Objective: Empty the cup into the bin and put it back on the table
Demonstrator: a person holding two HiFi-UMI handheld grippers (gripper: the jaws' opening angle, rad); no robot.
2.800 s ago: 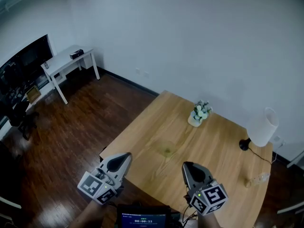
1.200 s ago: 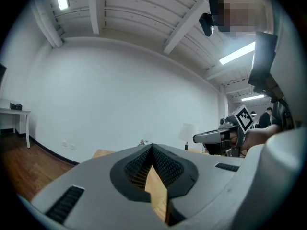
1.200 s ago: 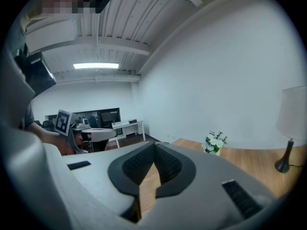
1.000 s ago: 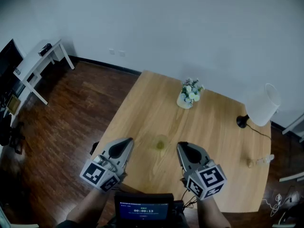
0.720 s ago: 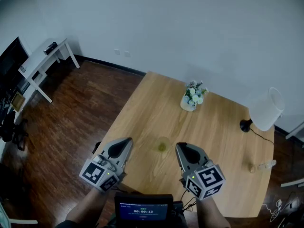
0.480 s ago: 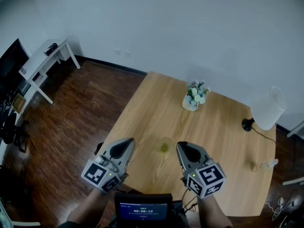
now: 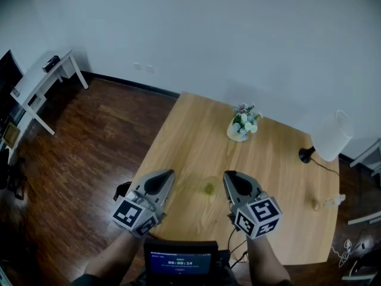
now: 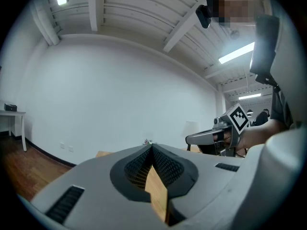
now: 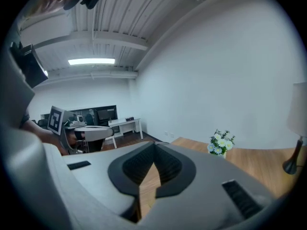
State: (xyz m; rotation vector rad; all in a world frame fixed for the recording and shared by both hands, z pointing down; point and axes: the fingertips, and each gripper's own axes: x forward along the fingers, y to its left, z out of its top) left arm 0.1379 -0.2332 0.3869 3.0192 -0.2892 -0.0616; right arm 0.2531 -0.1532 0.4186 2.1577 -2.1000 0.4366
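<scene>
Left tongs, pressed together and empty, hover over the near edge of the tabletop. Just right of them the clear cup stands upright, something small and yellowish in its bottom. The right tongs, likewise closed on nothing, look the nearer pair, with the cup between both tips. No bin is in sight.
</scene>
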